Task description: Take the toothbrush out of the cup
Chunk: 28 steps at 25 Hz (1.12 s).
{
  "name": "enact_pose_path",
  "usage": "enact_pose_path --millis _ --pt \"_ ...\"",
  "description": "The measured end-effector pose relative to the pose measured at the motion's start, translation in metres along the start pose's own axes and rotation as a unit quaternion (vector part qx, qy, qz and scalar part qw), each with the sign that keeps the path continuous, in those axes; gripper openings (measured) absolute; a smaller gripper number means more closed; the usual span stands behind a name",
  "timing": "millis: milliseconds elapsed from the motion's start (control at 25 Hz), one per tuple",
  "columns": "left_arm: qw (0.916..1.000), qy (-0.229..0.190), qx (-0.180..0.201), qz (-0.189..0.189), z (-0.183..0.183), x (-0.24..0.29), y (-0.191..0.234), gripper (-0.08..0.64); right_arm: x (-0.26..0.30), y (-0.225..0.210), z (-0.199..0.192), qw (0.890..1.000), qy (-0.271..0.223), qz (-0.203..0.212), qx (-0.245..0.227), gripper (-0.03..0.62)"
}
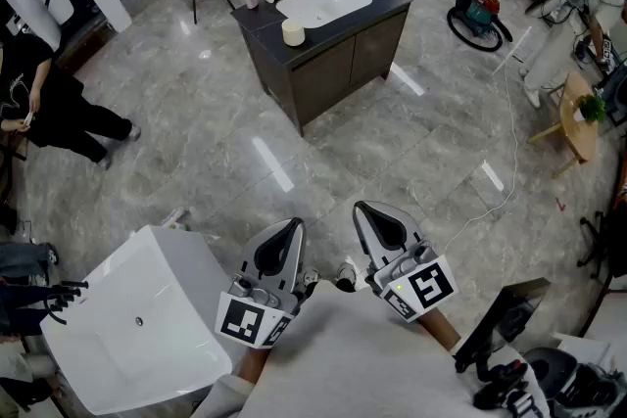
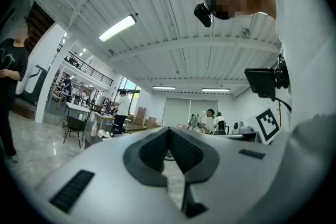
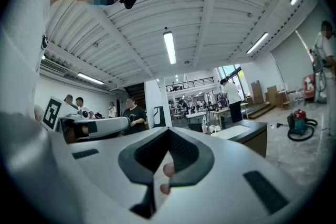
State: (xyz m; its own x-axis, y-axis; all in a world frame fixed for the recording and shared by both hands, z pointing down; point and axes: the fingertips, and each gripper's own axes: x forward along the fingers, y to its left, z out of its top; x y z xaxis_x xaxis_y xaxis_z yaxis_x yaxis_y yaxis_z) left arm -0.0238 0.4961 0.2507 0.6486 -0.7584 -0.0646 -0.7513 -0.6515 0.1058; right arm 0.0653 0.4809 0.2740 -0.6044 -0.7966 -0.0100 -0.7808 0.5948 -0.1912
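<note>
Near the person's chest | left gripper [image 1: 292,228] and right gripper [image 1: 364,210] are hanging closed, holding nothing | toothbrush unseen, cup [image 1: 292,32] far off; likely light, stiff, slippery: pinch handle.

Bare floor [image 1: 323,152] lies open between the left gripper [image 1: 293,226], the right gripper [image 1: 362,209] and the dark desk [image 1: 323,64] ahead. A white basin [image 1: 137,328] crowds the near left, just beside the left gripper, and a dark screen on a stand [image 1: 505,318] crowds the near right. On the desk the cup [image 1: 292,32] stands at the near corner, apart from the sink [image 1: 323,0] and open from above; a person in black [image 1: 59,103] stands well off to the left.
</note>
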Motion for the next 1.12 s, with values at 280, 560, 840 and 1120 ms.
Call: enact_pose_path --millis 280,560,840,1120 --pt "1.0 0.001 0.0 -0.001 0.001 0.0 -0.001 0.003 0.001 0.001 0.001 1.0 0.0 0.003 -0.001 0.003" --pt "1.0 0.0 0.0 0.001 0.001 0.0 -0.001 0.003 0.0 0.002 0.0 1.0 0.0 0.006 -0.001 0.003" --pt "1.0 0.001 -0.002 0.0 0.0 -0.004 0.002 0.003 -0.001 0.006 0.007 1.0 -0.021 0.016 0.013 0.005" --pt "1.0 -0.004 -0.005 -0.006 -0.002 -0.021 0.014 0.003 0.003 0.011 0.001 1.0 -0.014 -0.011 0.001 0.005"
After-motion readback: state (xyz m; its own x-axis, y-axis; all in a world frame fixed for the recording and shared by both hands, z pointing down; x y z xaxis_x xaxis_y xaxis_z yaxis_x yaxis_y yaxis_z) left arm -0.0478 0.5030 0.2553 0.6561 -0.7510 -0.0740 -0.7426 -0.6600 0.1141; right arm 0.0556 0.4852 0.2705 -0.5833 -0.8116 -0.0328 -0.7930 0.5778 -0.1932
